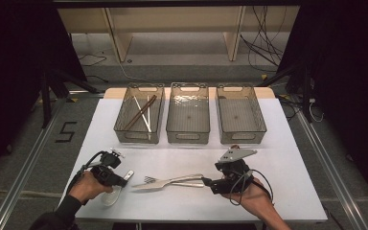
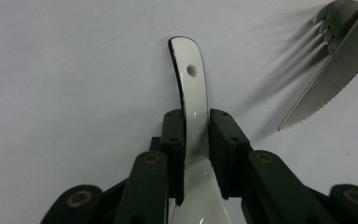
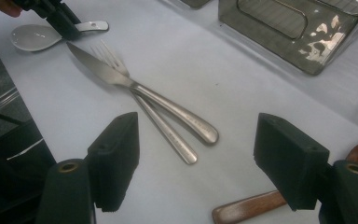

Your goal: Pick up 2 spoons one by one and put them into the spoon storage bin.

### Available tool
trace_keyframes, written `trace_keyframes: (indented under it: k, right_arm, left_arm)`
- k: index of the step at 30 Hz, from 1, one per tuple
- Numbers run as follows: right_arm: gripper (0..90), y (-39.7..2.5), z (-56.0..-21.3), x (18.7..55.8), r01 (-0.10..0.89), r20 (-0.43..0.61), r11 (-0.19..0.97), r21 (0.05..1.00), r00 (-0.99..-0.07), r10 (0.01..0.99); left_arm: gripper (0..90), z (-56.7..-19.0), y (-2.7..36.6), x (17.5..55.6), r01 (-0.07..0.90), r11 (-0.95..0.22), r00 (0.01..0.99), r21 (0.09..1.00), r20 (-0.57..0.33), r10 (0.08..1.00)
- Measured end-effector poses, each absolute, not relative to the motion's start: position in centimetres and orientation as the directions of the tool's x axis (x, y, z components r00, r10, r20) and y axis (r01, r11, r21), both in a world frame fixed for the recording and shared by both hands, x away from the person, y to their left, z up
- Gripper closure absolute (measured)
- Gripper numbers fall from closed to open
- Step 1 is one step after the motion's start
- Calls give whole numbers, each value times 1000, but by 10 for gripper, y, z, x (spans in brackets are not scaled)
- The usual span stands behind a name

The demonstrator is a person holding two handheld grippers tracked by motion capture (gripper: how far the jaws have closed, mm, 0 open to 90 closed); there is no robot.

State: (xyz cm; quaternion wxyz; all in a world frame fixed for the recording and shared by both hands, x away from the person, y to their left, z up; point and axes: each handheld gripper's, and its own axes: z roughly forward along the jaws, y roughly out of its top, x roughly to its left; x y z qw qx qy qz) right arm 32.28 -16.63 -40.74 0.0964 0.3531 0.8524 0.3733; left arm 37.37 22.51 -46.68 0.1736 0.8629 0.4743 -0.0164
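A white ceramic spoon (image 2: pixel 192 86) lies on the white table (image 1: pixel 278 158) at the front left, its bowl (image 1: pixel 110 196) toward the person. My left gripper (image 1: pixel 123 180) (image 2: pixel 196 116) is shut on its handle, which has a small hole near the tip. A steel knife (image 3: pixel 121 77) and fork (image 3: pixel 109 58) lie crossed at the front centre (image 1: pixel 172 181). My right gripper (image 1: pixel 207 183) (image 3: pixel 200 158) stands open just above their handle ends, with its pads wide apart and holding nothing.
Three clear bins stand in a row at the back: the left bin (image 1: pixel 139 136) holds chopsticks (image 1: pixel 141 112), while the middle bin (image 1: pixel 188 139) and right bin (image 1: pixel 242 139) hold nothing. A wooden handle (image 3: pixel 247 210) lies under my right gripper.
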Motion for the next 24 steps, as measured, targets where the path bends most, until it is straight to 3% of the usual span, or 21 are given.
trace_keyframes:
  k: [12,19,24]
  right_arm:
    - [320,-166,-407,323,529,96,473,704,-732,674]
    - [320,-166,-407,323,530,98,473,704,-732,675]
    - [320,-167,-407,323,531,100,468,706,-729,677]
  left_arm:
    - [827,-466,223,372,809,-509,579,294,-255,774]
    - [853,-463,222,372,797,-524,594,299,-228,772]
    - [854,-452,225,374,789,-499,589,357,-213,779]
